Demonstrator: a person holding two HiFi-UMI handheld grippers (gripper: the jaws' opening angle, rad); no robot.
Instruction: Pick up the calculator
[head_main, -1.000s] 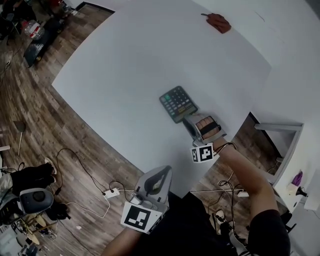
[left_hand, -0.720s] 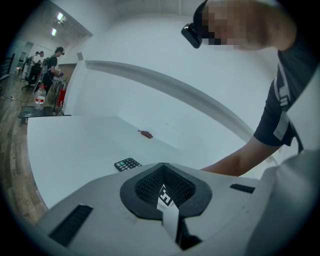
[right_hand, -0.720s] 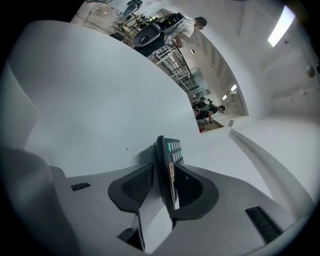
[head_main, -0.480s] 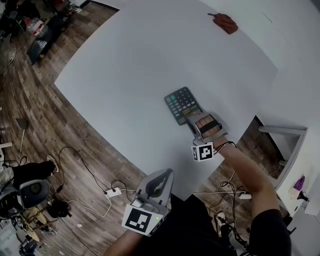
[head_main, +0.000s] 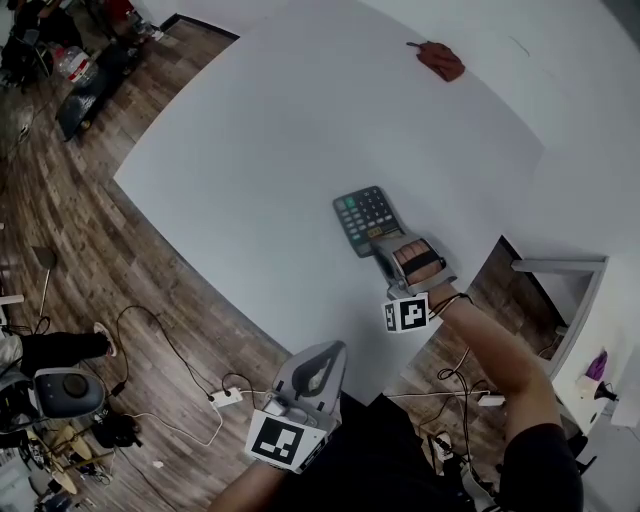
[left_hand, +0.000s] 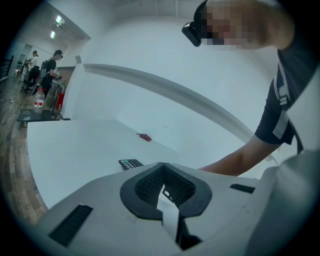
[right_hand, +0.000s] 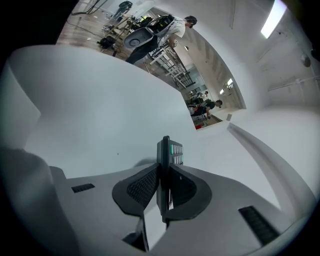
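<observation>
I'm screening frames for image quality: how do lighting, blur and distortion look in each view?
Head view: even light, sharp, the white table bowed by the wide lens. Left gripper view: heavy fisheye, dark corners, bluish cast, a mosaic patch. Right gripper view: same fisheye vignette; the dark grey calculator, edge-on, is sharp and casts a soft shadow.

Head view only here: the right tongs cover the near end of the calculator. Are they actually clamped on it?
Observer: Yes. In the right gripper view the calculator stands edge-on between the right tongs, which have just been closing and now press on both its faces.
Operator: And the left tongs, are they carrying anything?
Observer: No. The left gripper view shows the left tongs shut tip to tip, with nothing between them.
</observation>
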